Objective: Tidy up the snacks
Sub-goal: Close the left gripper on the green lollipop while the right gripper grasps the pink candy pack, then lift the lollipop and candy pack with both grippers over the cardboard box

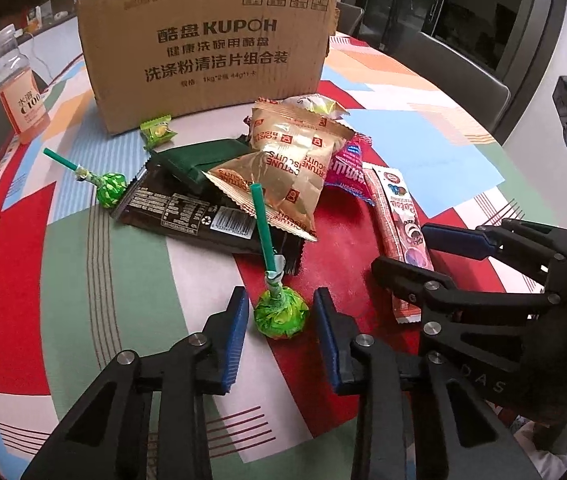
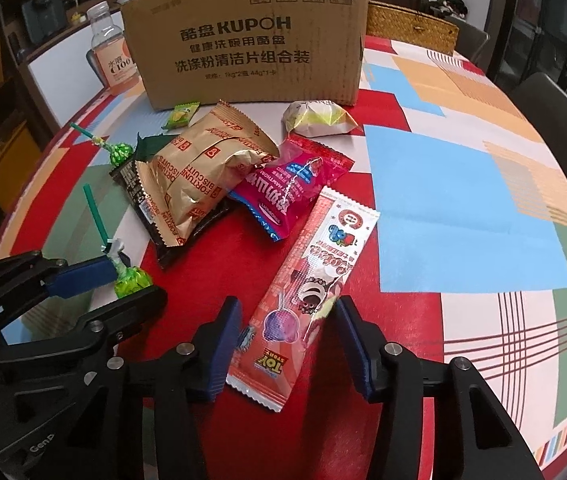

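Two grippers spread wide: left gripper (image 1: 281, 334) straddles light, probably brittle lollipop (image 1: 280, 317); right gripper (image 2: 288, 344) straddles floppy, slippery red sachet (image 2: 307, 292). I would pinch mid-body.

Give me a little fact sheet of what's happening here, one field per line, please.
Setting: patterned tablecloth, snacks piled in front of a cardboard box
Left gripper: open, fingers either side of a green lollipop, not yet closed on it
Right gripper: open, straddling a long red lollipop packet
Other snacks: two gold biscuit bags, pink packet, second green lollipop, dark wrapper
Also there: orange drink bottle left of the box
In the box: cannot tell
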`<state>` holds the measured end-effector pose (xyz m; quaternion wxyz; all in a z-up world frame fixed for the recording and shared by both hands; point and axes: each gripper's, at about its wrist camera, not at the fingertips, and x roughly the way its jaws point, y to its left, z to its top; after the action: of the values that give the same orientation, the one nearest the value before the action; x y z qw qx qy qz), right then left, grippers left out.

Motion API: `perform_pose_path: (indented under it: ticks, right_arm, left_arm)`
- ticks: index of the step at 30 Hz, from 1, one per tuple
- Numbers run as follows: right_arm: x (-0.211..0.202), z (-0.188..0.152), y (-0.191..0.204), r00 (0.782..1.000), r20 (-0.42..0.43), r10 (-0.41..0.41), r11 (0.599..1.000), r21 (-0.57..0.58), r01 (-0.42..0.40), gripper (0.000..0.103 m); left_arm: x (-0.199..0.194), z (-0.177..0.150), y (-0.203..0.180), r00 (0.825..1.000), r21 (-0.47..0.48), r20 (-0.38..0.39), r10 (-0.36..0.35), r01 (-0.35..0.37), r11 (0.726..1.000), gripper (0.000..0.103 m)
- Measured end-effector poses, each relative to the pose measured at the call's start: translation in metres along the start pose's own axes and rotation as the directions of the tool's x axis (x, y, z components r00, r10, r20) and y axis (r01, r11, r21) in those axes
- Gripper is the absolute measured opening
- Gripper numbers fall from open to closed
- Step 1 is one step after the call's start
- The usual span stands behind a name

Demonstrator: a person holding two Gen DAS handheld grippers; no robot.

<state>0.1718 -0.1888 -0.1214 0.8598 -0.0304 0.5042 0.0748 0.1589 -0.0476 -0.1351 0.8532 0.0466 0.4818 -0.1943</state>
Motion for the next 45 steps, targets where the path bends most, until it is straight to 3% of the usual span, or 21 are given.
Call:
perform_pose_path:
  ticks: [2, 12, 31, 45]
  right_arm:
    - [0.000, 0.000, -0.001, 1.000, 0.003, -0.002, 1.000, -0.001, 0.002, 0.047]
    - [-0.007, -0.002, -0.012, 1.000, 0.019, 0.018, 0.999, 0.045, -0.019, 0.029]
    - [-0.053, 0.009, -0.013, 0.991, 0.132, 0.039, 0.998, 0.045, -0.046, 0.028]
    - [-0.081, 0.066, -0.014, 0.949, 0.307, 0.065, 0.998, -0.002, -0.067, 0.028]
  left_arm:
    - [0.000, 0.001, 0.000, 1.000, 0.000, 0.000, -0.003, 0.003, 1.000, 0.027]
    - [-0.011, 0.002, -0.002, 1.000, -0.011, 0.029, -0.005, 0.006, 1.000, 0.027]
    - [-0.056, 0.017, -0.005, 0.990, -0.023, 0.138, 0.039, -0.036, 0.999, 0.027]
    - [-0.088, 0.070, 0.010, 0.950, -0.025, 0.285, 0.128, -0.125, 0.992, 0.027]
